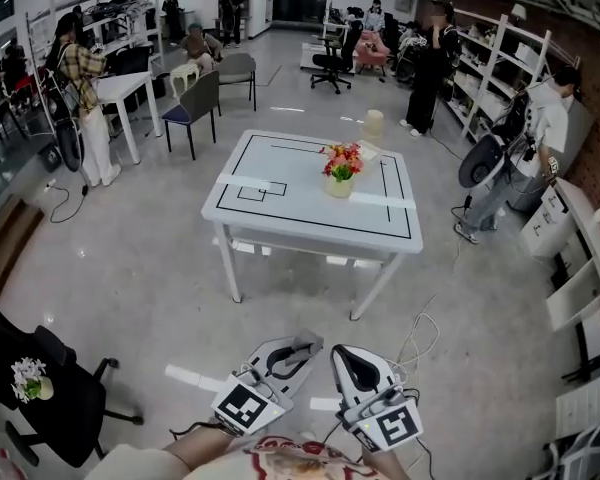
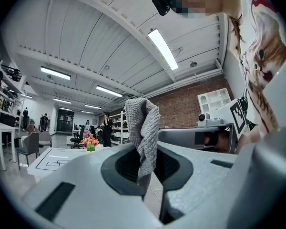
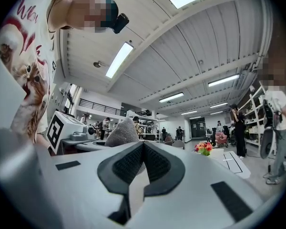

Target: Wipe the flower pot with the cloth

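The flower pot (image 1: 340, 184), cream with red and orange blooms, stands near the middle of the white table (image 1: 280, 213), well ahead of me. Both grippers hang low at the bottom of the head view, far short of the table. My left gripper (image 1: 298, 350) is shut on a grey knitted cloth (image 2: 144, 120), which sticks up from between its dark pads. My right gripper (image 1: 346, 356) is shut with nothing in it. The left gripper view shows the pot (image 2: 90, 143) small in the distance. From the right gripper (image 3: 143, 162) I see the cloth (image 3: 122, 133) to the left and the pot (image 3: 204, 148) to the right.
A pale cylinder (image 1: 374, 125) stands at the table's far right corner. A black office chair (image 1: 50, 393) is at my near left, and cables (image 1: 417, 336) lie on the floor ahead right. White shelves (image 1: 580, 268) line the right wall. Several people stand further back.
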The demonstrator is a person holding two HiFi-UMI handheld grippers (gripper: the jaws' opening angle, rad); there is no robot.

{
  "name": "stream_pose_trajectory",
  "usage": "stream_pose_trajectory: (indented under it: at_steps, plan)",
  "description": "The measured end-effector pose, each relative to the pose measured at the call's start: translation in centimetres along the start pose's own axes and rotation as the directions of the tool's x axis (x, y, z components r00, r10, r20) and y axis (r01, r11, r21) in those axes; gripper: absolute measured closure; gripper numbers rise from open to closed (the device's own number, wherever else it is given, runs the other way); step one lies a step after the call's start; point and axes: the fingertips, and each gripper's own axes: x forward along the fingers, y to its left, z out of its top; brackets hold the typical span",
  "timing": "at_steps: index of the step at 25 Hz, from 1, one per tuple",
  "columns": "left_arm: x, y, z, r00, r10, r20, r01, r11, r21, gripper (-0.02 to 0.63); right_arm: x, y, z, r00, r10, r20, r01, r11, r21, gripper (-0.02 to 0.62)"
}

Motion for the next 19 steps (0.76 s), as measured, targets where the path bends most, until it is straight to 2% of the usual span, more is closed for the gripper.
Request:
stream_pose_trajectory:
  at_steps: [8, 19]
  plan:
    - [-0.4, 0.3, -0.3, 1.000, 0.007, -0.013, -0.007, 0.999, -0.041, 0.572, 0.8, 0.5, -0.3, 1.000, 0.011, 0.001, -0.011, 1.000, 0.006, 0.597]
    - [-1.1, 1.0, -0.8, 1.000, 0.006, -0.018, -0.006, 1.000, -0.018, 0.573, 1.2, 1.1, -0.2, 1.000, 0.009, 0.000, -0.009, 1.000, -0.009, 0.597]
